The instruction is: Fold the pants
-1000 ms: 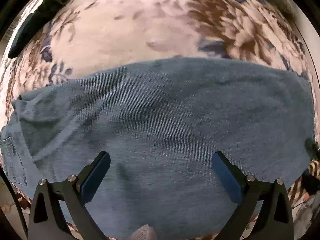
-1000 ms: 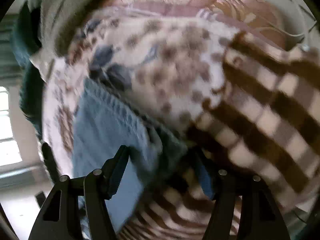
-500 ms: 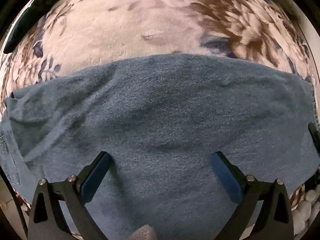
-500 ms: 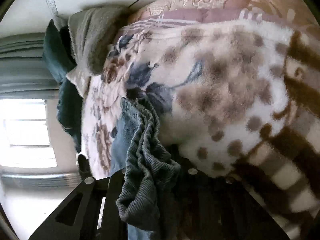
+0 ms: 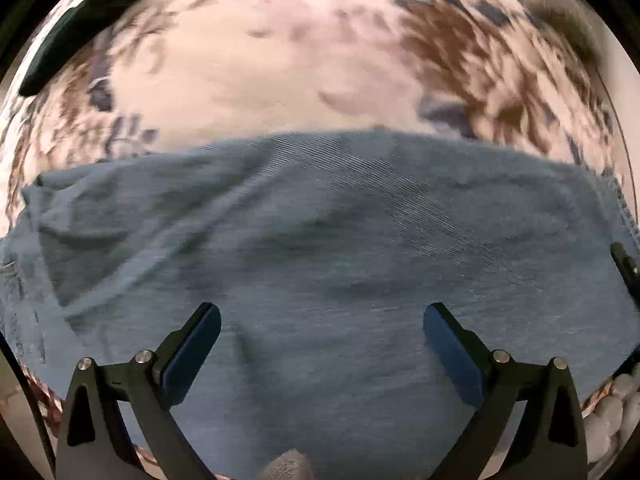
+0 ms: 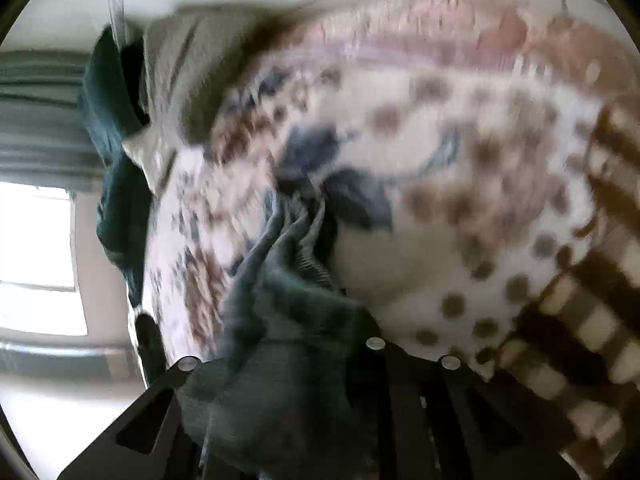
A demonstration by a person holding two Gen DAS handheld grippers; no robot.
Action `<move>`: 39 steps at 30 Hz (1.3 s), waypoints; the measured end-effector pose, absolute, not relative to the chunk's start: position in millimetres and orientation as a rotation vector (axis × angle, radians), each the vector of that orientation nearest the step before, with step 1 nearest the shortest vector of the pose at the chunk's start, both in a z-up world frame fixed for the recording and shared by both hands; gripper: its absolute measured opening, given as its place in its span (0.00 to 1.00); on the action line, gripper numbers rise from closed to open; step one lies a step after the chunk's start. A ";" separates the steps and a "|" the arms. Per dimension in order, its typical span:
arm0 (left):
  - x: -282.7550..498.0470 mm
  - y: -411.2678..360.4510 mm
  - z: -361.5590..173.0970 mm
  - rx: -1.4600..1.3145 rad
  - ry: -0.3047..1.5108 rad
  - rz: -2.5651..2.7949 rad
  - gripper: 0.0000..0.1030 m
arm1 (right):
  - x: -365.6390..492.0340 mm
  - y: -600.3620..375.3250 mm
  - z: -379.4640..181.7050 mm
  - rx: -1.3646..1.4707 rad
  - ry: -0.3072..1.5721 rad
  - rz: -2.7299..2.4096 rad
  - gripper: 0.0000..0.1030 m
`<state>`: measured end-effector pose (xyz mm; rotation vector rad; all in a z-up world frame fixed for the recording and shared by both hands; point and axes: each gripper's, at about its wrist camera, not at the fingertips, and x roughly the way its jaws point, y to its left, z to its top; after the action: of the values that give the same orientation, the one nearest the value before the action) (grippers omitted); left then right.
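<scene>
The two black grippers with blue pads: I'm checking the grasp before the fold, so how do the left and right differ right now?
The left gripper stands wide open, nothing between its fingers; the right gripper is closing on a bunched edge of the blue denim pants. The left hangs over flat, spread denim; around the right, the fabric is gathered and wrinkled. Both are at the same pants on the floral blanket.
</scene>
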<state>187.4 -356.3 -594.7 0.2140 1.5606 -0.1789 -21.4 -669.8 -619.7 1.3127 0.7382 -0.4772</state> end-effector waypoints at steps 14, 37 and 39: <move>228.8 -231.9 -524.8 0.057 1.483 -0.059 1.00 | 55.1 -544.7 -510.3 1.062 0.793 -0.295 0.14; 214.7 15.7 -526.3 -0.036 1.527 0.220 1.00 | 129.4 -237.7 -599.3 0.852 1.358 0.047 0.88; 217.2 9.4 -520.8 -0.025 1.511 0.182 1.00 | 122.9 -252.5 -577.0 0.900 1.325 0.049 0.90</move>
<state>217.2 9.4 -520.8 -0.0252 1.5113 0.1824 122.9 -252.5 -577.0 0.8995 1.3252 0.0491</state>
